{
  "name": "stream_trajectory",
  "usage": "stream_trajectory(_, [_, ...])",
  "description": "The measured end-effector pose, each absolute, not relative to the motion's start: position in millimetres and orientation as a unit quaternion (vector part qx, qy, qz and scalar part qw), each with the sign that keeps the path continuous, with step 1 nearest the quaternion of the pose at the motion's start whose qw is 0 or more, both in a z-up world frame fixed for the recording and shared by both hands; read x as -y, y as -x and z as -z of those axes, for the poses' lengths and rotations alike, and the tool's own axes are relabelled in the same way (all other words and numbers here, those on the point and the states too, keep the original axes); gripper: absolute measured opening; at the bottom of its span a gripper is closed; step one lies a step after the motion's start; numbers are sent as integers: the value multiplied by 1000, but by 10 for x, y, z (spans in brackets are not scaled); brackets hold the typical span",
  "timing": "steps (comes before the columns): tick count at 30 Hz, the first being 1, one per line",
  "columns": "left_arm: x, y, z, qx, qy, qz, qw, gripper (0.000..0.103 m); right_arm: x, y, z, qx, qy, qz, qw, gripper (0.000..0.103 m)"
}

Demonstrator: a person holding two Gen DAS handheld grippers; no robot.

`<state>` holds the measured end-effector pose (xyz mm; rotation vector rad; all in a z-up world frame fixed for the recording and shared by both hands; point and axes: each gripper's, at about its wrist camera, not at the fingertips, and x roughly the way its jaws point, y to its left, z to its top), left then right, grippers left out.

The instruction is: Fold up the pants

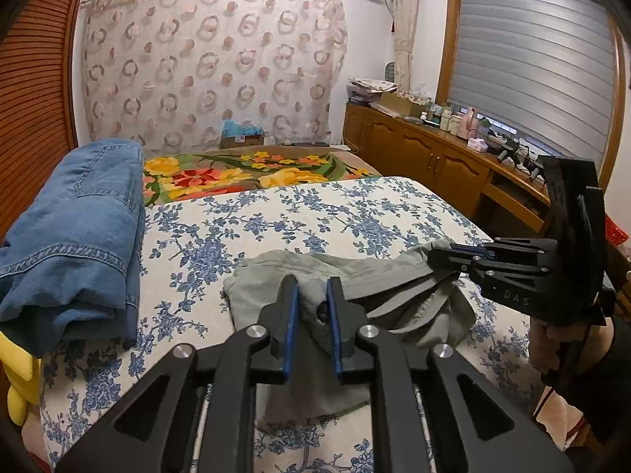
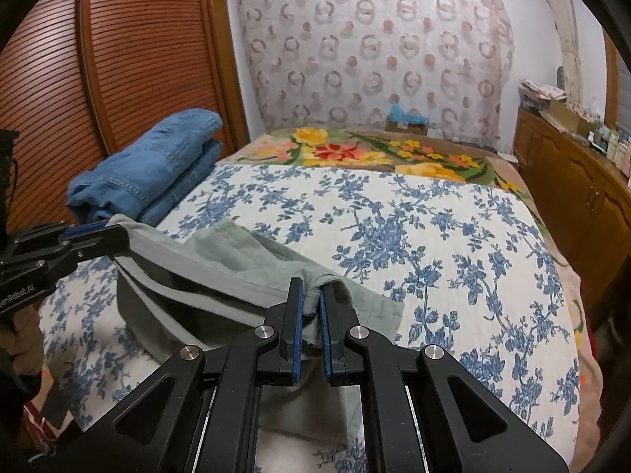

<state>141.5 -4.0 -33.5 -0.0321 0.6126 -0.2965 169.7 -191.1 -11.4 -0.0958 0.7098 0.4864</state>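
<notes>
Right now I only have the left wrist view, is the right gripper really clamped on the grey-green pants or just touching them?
Observer: Clamped. In the right wrist view the right gripper has a bunched edge of the grey-green pants pinched between its blue pads.
Operator: And my left gripper, seen from that side?
Observer: The left gripper is shut on the other end of that edge, which stretches taut between the two.
Operator: What about the folded jeans, how are they stacked?
Observer: From the right, the folded jeans show as two thick layers, close behind the left gripper on the blue floral bedspread.
</notes>
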Motion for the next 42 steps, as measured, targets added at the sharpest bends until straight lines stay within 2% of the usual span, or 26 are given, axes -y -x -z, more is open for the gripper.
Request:
stream_trajectory(3, [13, -1402, 367, -302, 10, 138, 943, 22, 1888, -1729, 164, -347, 54, -232, 907, 5])
stream_trajectory(5, [-11, -1403, 398, -307, 13, 146, 940, 35, 1880, -1757, 201, -352, 56, -230, 906, 5])
stream_trajectory(7, [-32, -1403, 425, -313, 17, 149, 938, 40, 1875, -1787, 236, -356, 57, -228, 904, 5])
stream_trajectory(22, [-106, -1368, 868, -370, 20, 141, 918, 41, 1820, -1932, 243, -357, 69, -223, 904, 5])
stream_trajectory(24, [-99, -1369, 912, -376, 18, 140, 916, 41, 1820, -1942, 237, -358, 68, -223, 904, 8])
stream_trajectory(28, [-80, -1374, 991, -390, 11, 133, 911, 41, 1850, -1980, 211, -356, 81, -203, 909, 21])
stream_trajectory(31, [-81, -1367, 1020, -393, 11, 131, 910, 41, 1969, -2006, 184, -362, 68, -197, 909, 27])
stream_trajectory(42, [-69, -1358, 1047, -390, 2, 124, 912, 41, 2289, -1534, 380, -402, 58, -221, 887, 28])
